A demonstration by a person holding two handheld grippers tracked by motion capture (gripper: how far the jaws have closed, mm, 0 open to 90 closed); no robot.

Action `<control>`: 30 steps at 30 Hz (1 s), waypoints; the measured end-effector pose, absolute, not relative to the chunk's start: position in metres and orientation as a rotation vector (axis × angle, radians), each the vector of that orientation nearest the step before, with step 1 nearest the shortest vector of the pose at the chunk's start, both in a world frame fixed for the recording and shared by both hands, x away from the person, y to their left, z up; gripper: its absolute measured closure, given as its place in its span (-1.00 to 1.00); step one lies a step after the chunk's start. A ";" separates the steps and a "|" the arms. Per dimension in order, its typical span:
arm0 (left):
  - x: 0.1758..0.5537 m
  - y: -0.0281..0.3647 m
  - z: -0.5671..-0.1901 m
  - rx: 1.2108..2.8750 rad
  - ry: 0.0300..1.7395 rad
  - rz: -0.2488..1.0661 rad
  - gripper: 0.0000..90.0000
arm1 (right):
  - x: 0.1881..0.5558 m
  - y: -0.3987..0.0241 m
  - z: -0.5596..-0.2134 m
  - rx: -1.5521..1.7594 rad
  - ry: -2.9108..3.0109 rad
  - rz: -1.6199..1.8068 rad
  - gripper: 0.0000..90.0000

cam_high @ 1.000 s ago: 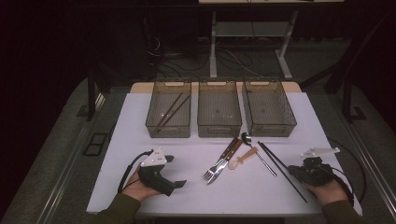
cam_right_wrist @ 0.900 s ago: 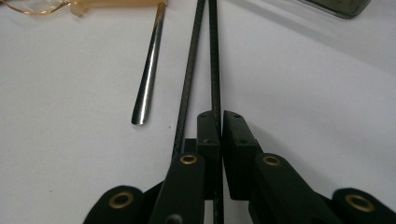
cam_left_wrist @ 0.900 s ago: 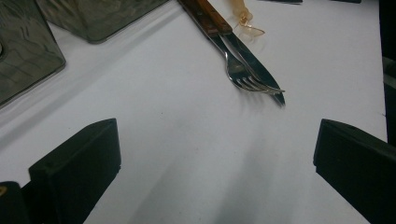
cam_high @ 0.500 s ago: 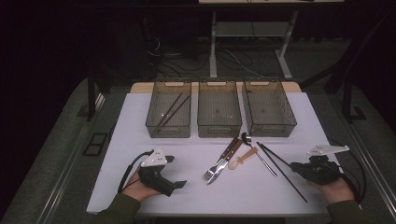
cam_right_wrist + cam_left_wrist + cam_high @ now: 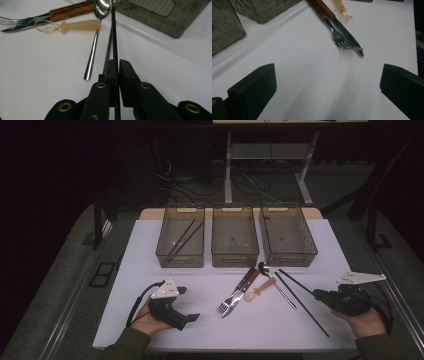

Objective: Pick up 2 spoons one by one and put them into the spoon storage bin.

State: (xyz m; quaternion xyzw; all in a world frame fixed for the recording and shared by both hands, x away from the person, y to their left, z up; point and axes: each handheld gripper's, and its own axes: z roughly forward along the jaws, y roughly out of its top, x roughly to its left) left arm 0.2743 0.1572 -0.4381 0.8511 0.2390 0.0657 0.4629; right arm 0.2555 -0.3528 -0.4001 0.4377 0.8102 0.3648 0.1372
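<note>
- Chopstick (image 5: 114,37), black, lies on the white bench (image 5: 200,270), pinched in the right tool (image 5: 118,72).
- Left tool (image 5: 327,85) rests wide open, fork (image 5: 337,37) ahead.
- Pickup step, likely; next: lift toward the left bin (image 5: 181,260) holding chopsticks.

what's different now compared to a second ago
The right gripper moved up the table and inward to the black chopsticks; its jaws now close on one. The left gripper stayed put, jaws open. Fork, knife, spoon and bins unchanged.
</note>
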 end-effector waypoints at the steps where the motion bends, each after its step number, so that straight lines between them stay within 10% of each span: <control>1: 0.274 0.157 -0.438 2.092 0.587 0.161 -1.00 | 0.255 -0.352 -0.399 1.273 2.349 1.072 0.90; 30: 0.274 0.157 -0.438 2.062 0.595 0.148 -1.00 | 0.294 -0.279 -0.373 1.119 2.397 1.246 0.90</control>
